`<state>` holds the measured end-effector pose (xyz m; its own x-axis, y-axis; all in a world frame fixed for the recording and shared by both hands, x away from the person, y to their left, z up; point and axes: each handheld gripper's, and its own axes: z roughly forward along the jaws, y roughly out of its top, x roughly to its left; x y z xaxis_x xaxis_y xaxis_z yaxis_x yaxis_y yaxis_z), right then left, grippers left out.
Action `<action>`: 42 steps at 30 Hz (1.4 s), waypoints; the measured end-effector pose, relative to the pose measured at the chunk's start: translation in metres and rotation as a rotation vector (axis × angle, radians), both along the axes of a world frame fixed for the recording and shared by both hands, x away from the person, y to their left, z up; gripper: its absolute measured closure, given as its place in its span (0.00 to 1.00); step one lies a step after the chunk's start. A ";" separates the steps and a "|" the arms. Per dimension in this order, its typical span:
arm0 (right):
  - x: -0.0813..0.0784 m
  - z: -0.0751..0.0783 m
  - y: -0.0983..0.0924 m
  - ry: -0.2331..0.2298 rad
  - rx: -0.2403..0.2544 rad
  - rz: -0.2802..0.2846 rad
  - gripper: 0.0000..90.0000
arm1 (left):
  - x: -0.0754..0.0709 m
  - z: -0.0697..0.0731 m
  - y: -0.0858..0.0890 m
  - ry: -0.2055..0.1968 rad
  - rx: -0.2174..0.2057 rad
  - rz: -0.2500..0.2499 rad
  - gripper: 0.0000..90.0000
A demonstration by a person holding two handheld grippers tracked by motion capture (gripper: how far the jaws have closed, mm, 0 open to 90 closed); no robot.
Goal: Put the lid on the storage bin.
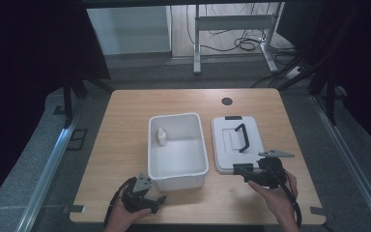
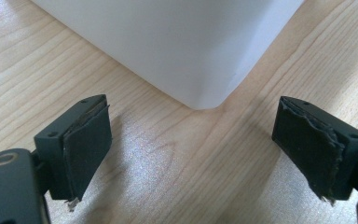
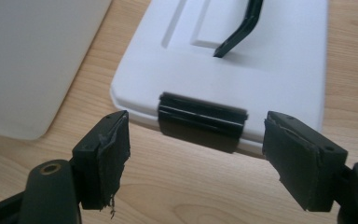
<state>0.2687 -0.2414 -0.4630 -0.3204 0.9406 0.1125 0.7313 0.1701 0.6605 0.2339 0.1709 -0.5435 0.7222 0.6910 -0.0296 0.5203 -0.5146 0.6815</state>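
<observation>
grippers apart, bin (image 1: 177, 145) w/ bottle (image 1: 161, 137), lid (image 1: 236, 143)

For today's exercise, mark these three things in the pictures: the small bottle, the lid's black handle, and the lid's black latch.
small bottle (image 1: 161, 137), high view, on its white body inside the bin.
black handle (image 1: 242, 137), high view, middle of the grip.
black latch (image 3: 200, 122), right gripper view, centre of the clip's face.

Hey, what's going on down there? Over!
Both grippers open: left gripper near bin corner, right gripper facing lid latch. Small bottle inside bin. Nothing blocking.
</observation>
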 end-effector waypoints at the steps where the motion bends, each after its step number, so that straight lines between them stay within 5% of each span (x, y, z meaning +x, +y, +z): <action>1: 0.002 0.001 -0.002 0.004 0.001 -0.002 0.26 | 0.000 0.000 0.000 0.000 0.000 0.000 0.13; 18: 0.029 0.017 -0.006 0.032 -0.016 -0.040 0.27 | 0.000 0.000 0.000 0.000 0.000 0.000 0.13; 42: 0.082 0.038 0.008 0.147 -0.002 -0.040 0.27 | 0.000 0.000 0.000 0.000 0.000 0.000 0.13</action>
<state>0.3507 -0.2339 -0.4247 -0.2627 0.9526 0.1532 0.8264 0.1402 0.5453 0.2339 0.1708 -0.5435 0.7219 0.6913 -0.0300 0.5207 -0.5143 0.6814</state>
